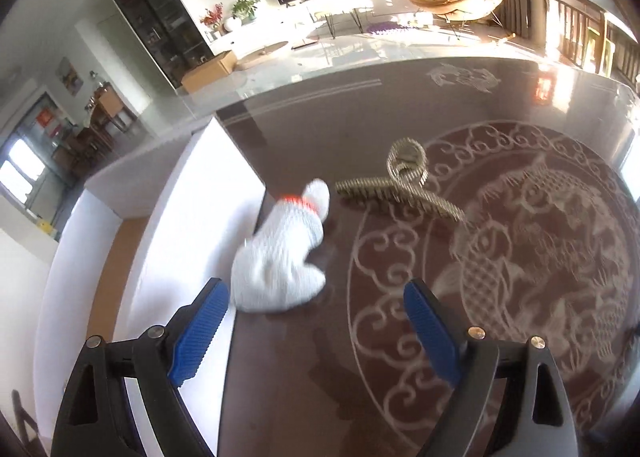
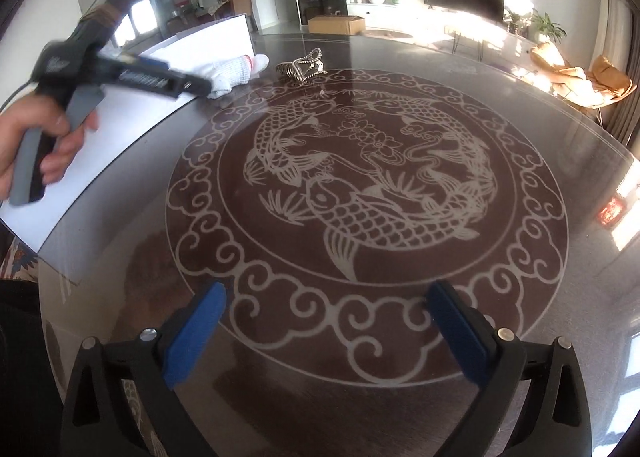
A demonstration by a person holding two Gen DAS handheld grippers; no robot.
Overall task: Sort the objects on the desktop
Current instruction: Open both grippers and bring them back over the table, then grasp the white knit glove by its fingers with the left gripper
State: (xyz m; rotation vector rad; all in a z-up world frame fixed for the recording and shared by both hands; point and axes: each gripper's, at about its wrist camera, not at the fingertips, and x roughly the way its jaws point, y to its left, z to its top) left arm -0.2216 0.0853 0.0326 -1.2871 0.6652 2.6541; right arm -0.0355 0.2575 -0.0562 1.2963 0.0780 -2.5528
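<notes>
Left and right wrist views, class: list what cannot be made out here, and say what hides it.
- White box, left wrist view: its inside, hidden by its own wall.
- Glove, left wrist view: motion blur hides the knit detail.
- Hair claw, right wrist view: too small to read its teeth.
- Left gripper, right wrist view: blurred.

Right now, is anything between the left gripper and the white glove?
No. The left gripper is open and empty, and only bare table lies between it and the white glove. The hair claw sits beyond.
</notes>
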